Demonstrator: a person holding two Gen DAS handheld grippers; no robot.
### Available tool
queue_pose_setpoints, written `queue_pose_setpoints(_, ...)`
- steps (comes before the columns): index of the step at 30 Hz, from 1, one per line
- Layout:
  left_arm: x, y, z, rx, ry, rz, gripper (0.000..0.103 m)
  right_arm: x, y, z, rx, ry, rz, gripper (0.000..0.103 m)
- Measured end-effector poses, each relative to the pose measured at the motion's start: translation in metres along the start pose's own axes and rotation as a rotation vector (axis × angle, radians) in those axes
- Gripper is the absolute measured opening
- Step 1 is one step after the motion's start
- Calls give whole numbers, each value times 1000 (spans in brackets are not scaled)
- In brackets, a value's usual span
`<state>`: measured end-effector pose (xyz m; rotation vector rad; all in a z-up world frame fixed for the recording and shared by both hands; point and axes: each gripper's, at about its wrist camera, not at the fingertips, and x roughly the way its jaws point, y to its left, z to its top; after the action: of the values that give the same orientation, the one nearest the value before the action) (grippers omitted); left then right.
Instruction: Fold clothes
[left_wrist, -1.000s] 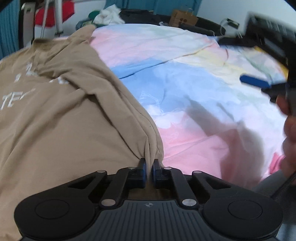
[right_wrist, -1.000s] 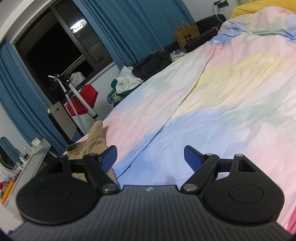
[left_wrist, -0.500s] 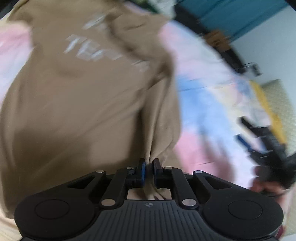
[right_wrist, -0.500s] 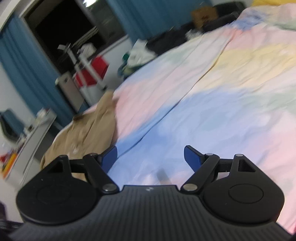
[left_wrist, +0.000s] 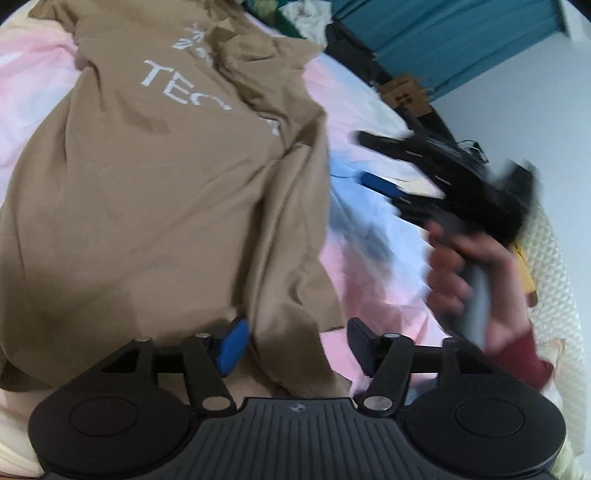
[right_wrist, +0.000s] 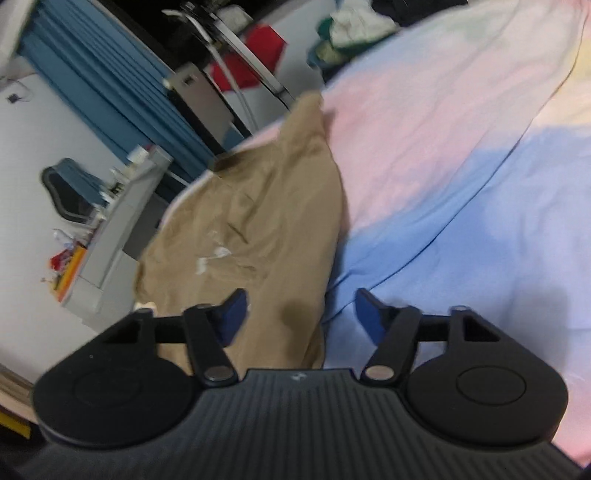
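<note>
the tan t-shirt (left_wrist: 147, 192) is spread on the pastel bed sheet (right_wrist: 461, 155). left gripper (left_wrist: 295, 343) fingers are opening, fabric loose between them; right gripper (right_wrist: 299, 317) fingers are closing, unclamped.

Tan T-shirt (left_wrist: 140, 192) lies spread on the bed, printed side up, white lettering "TEC…" partly hidden by a fold plus a small white leaf logo above it toward 12 o'clock. Fabric rumpled: the edge toward 3 o'clock is bunched into long ridges running from about 1 o'clock down to 6 o'clock, with a loose flap folded over the body. Hem end sits at 6 o'clock in the left wrist view, collar end toward 12. In the right wrist view the same shirt (right_wrist: 258, 229) runs from 12 to 6 o'clock, creased, its pale print blurred.
</note>
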<state>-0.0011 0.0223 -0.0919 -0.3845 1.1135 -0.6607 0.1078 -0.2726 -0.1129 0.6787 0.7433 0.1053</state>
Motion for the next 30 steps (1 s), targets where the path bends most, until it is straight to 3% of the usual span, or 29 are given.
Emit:
queue_pose_setpoints(2,7,-12,-4,83,3,27,65,11,-5,-5,-17,0,-3,61)
queue_pose_setpoints(4,16,-18,-5,125,6,58,65,14,-9,-15,-39,18,-18,48)
queue_pose_setpoints(10,11,1,11,48,-69,62,63,-19,-12,-23,-107,17,-34,45)
queue_pose_setpoints(14,-5,12,16,-11,-135,84,63,-53,-3,-44,-224,123,-60,46)
queue_pose_setpoints(19,-21,20,20,-72,-173,136,63,-75,35,-103,-545,353,-99,48)
queue_pose_setpoints(22,-28,25,18,-89,-184,144,63,-72,58,-131,-742,391,-136,49)
queue_pose_setpoints(24,-33,29,17,-104,-197,148,64,-64,68,-143,-824,380,-190,49)
queue_pose_setpoints(30,-40,36,15,-120,-230,179,64,-46,87,-157,-955,249,-246,47)
